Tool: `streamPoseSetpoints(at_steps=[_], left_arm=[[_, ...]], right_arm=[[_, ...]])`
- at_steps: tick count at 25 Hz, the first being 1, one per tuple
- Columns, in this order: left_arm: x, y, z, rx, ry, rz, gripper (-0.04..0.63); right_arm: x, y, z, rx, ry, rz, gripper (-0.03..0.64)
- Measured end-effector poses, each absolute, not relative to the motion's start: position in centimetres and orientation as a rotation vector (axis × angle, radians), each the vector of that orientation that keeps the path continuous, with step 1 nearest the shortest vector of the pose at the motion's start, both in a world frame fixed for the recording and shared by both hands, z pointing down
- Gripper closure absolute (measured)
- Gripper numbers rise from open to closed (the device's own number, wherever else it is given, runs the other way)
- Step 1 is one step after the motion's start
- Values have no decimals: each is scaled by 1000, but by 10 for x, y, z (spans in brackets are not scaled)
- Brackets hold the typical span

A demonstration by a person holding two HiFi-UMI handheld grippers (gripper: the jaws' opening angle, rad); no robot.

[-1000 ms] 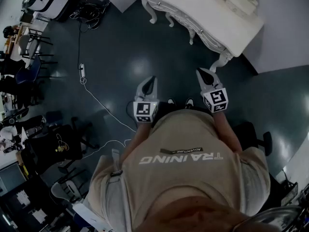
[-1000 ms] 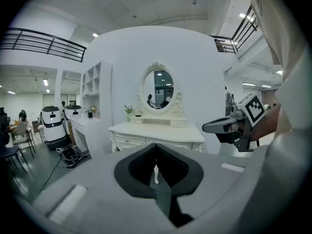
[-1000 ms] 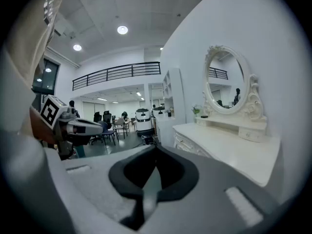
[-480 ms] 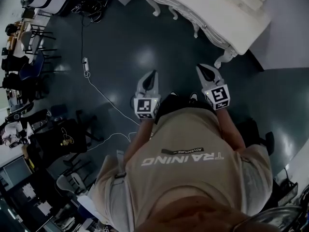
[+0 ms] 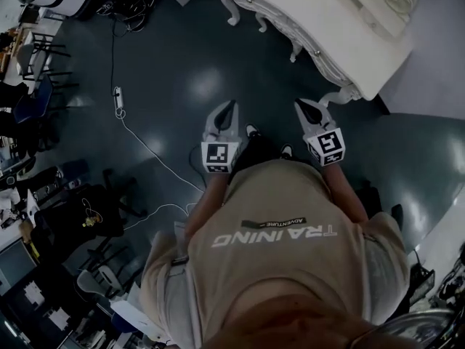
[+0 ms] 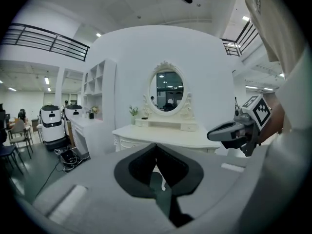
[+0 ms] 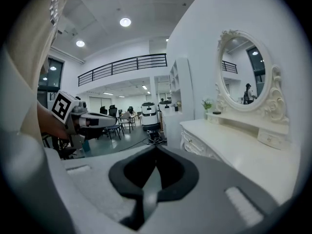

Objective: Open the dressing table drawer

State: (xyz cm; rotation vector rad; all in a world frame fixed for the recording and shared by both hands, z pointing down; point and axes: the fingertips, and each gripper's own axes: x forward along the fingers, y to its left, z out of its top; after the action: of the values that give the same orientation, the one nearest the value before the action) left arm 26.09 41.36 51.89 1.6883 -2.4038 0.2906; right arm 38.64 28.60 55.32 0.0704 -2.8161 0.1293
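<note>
The white dressing table with curved legs stands against the wall at the upper right of the head view. Its oval mirror and its top face the left gripper view. The right gripper view runs along its drawer fronts with small knobs. My left gripper and right gripper are held side by side in front of the person's chest, over the dark floor. Both are short of the table, with jaws together and nothing between them. Each shows in the other's view: right gripper, left gripper.
A white cable and power strip lie on the floor to the left. Office chairs crowd the left side. Two white wheeled machines and a tall shelf unit stand left of the dressing table. The table's nearest leg is just ahead of the right gripper.
The person has walked toward the dressing table, which now sits lower and nearer in the head view. Both grippers came forward with the body, still shut and side by side.
</note>
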Motion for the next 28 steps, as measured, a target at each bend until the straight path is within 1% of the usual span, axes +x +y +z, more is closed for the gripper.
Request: streamPoseSetpoints(at_steps=[4, 10, 14, 18, 25, 28], left_arm=[[205, 407, 517, 1797, -2378, 372, 588], [131, 394, 515, 1825, -2373, 293, 588], [103, 383, 528, 1891, -2300, 373, 588], [83, 361, 543, 1875, -2264, 330, 588], [43, 294, 568, 1836, -2208, 366, 588], [28, 255, 556, 1825, -2216, 397, 588]], right_arm=[[314, 287, 533, 72, -2843, 73, 614], [246, 273, 525, 187, -2841, 59, 614], [222, 260, 524, 245, -2830, 75, 614], [202, 238, 532, 252, -2803, 47, 614], [162, 174, 564, 290, -2794, 107, 614], [142, 133, 559, 265, -2822, 43, 614]])
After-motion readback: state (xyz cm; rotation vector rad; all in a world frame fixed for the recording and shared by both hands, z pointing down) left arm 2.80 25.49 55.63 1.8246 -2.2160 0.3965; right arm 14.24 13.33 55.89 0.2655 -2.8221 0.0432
